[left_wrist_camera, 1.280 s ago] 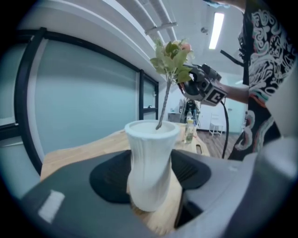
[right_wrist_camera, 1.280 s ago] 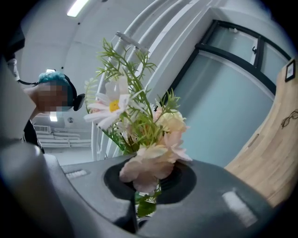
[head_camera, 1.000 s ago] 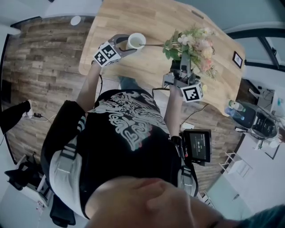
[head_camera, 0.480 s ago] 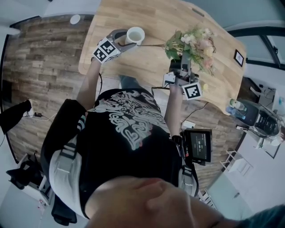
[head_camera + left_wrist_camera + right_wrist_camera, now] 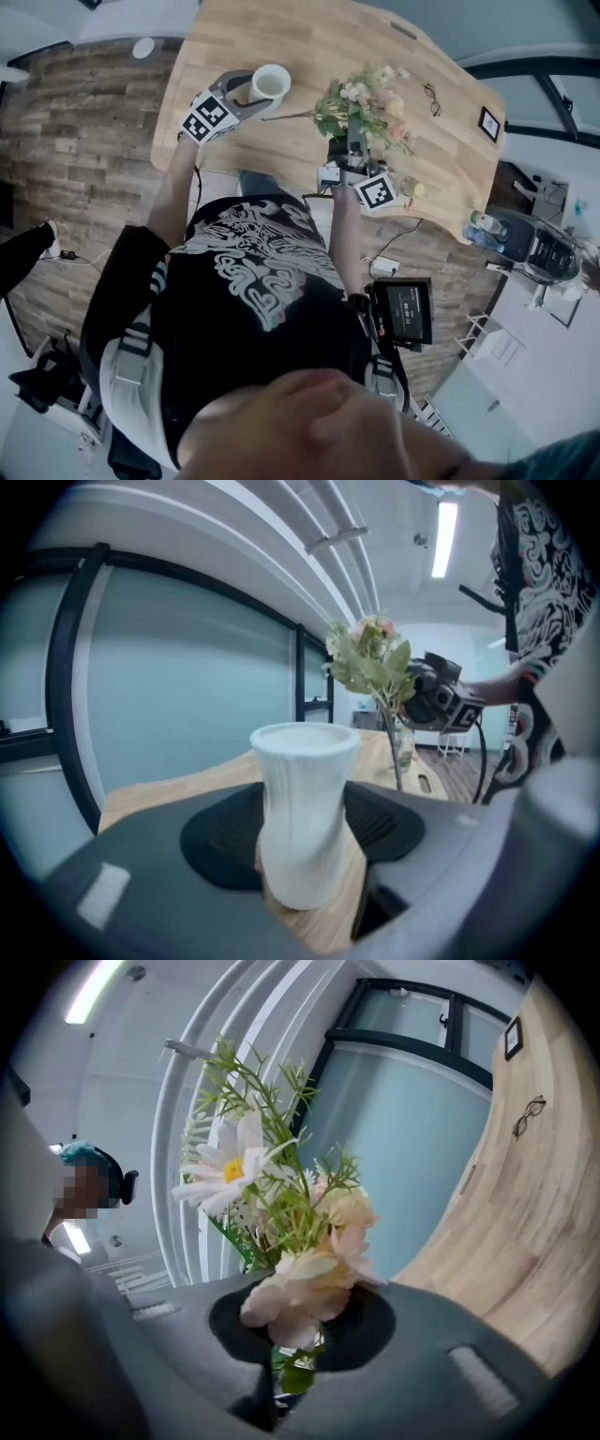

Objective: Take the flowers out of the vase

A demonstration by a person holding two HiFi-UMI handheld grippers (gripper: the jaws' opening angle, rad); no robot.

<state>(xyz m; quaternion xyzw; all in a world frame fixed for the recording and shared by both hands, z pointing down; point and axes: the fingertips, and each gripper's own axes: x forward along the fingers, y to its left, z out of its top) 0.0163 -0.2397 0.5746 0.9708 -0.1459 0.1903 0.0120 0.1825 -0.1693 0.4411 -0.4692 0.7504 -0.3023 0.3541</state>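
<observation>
My left gripper [image 5: 255,96] is shut on a white ribbed vase [image 5: 270,82] that stands on the wooden table [image 5: 309,42]. In the left gripper view the vase [image 5: 302,808] sits between the dark pads [image 5: 225,841], and its mouth looks empty. My right gripper [image 5: 353,142] is shut on the stems of a bouquet [image 5: 361,101] of pink, white and green flowers, held to the right of the vase and apart from it. The right gripper view shows the blooms [image 5: 295,1241] just above the jaws. The left gripper view shows the bouquet [image 5: 370,663] with the right gripper [image 5: 439,700] behind it.
A pair of glasses [image 5: 429,94] and a small picture frame [image 5: 488,123] lie on the far right of the table. A small yellow thing [image 5: 413,190] sits near the table's front edge. A screen device [image 5: 405,311] hangs at the person's waist.
My right gripper has sunk a little with the bouquet and rolled somewhat. The left gripper has stayed on the vase.
</observation>
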